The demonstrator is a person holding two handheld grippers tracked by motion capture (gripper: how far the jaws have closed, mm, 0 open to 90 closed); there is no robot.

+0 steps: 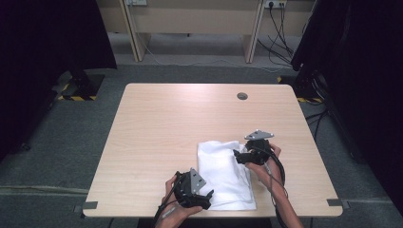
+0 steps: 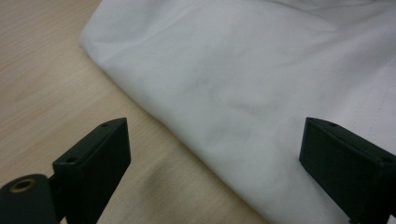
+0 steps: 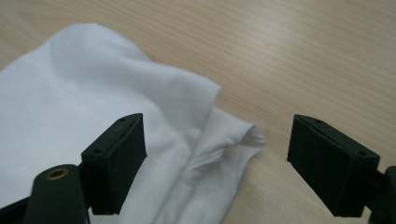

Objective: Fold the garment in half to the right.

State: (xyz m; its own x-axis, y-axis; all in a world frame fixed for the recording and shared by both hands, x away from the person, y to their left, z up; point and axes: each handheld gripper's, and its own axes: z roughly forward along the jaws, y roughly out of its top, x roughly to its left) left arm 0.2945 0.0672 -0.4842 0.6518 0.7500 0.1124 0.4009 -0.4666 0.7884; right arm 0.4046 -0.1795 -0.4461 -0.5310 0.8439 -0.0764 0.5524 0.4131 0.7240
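White cloth [image 1: 223, 173] lay folded on the desk [image 1: 157, 128], toward its 5 o'clock edge. Left gripper [image 1: 202, 198] sat at the cloth's 8 o'clock corner, jaws wide apart, nothing between them but cloth edge and desk. Right gripper [image 1: 240, 156] hovered at the cloth's 2 o'clock side, jaws likewise apart, empty.

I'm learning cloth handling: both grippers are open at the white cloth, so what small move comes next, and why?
Probably lower the left gripper and close it on the white cloth: its jaws already straddle the cloth's near edge, while the right gripper sits open over a folded corner.
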